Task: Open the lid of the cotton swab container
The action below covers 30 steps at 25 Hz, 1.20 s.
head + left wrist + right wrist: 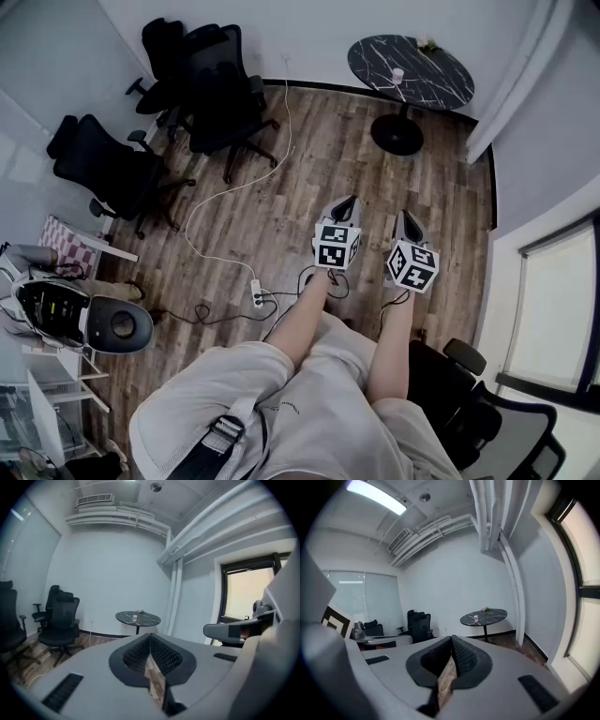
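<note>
1. Jaws on the left gripper [150, 638] are clenched, ribbed pads pressed together with nothing between them.
2. Same story on the right gripper [451, 640]: pinched closed and empty, with just a sliver of floor showing below the seam.
3. In the head view both grippers are held out side by side on bare forearms, noses tipped a little downward over the wooden floor [309, 159].
4. Now the cotton swab container [397, 75]: it stands upright on the round black marble-pattern table [441, 80] by the far wall, well apart from both grippers. It is too small to read its lid.
5. Near the table's far edge sits a small plant [427, 43].
6. Off to the left, black office chairs [211, 89] cluster along the wall.
7. A white cable [239, 187] snakes across the boards to a power strip [257, 295].
</note>
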Each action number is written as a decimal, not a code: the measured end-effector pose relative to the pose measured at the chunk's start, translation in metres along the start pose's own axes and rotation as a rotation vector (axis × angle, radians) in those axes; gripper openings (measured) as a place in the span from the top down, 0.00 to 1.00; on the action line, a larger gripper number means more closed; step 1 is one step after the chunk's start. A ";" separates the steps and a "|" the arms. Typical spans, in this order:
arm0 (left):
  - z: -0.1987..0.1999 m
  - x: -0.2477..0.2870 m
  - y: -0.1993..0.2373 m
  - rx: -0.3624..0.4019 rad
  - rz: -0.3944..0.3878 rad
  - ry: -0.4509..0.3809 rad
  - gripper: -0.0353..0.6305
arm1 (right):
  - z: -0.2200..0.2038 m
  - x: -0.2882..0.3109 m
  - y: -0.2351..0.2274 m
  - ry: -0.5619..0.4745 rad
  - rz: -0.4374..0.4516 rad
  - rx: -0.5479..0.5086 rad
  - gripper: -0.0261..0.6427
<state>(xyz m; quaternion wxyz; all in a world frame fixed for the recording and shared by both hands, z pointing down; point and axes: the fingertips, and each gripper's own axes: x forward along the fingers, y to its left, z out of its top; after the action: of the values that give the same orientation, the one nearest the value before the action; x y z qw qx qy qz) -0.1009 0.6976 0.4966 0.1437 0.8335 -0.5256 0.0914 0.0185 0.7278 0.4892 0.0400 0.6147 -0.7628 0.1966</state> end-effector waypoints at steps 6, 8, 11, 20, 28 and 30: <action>0.031 -0.010 0.005 0.099 -0.024 -0.051 0.91 | 0.008 0.001 -0.004 -0.036 0.006 0.007 0.91; 0.026 -0.019 0.005 0.085 -0.041 -0.042 0.91 | -0.001 -0.002 0.001 -0.027 0.018 -0.007 0.91; 0.023 -0.034 -0.002 0.017 -0.099 -0.041 0.91 | -0.010 -0.007 0.008 0.002 0.034 -0.020 0.91; 0.033 -0.052 0.003 0.072 -0.065 -0.075 0.91 | -0.001 -0.022 0.002 -0.058 0.068 0.026 0.91; 0.035 -0.047 0.029 0.110 -0.030 -0.068 0.91 | -0.005 0.003 0.013 -0.042 0.081 0.048 0.91; 0.033 -0.043 0.034 0.134 -0.011 -0.060 0.91 | -0.006 0.008 0.012 -0.031 0.090 0.048 0.91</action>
<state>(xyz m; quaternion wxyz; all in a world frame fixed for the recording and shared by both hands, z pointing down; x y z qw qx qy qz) -0.1499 0.7092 0.4575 0.0724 0.8466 -0.5176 0.1003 0.0037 0.7250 0.4943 0.0046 0.5834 -0.7855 0.2067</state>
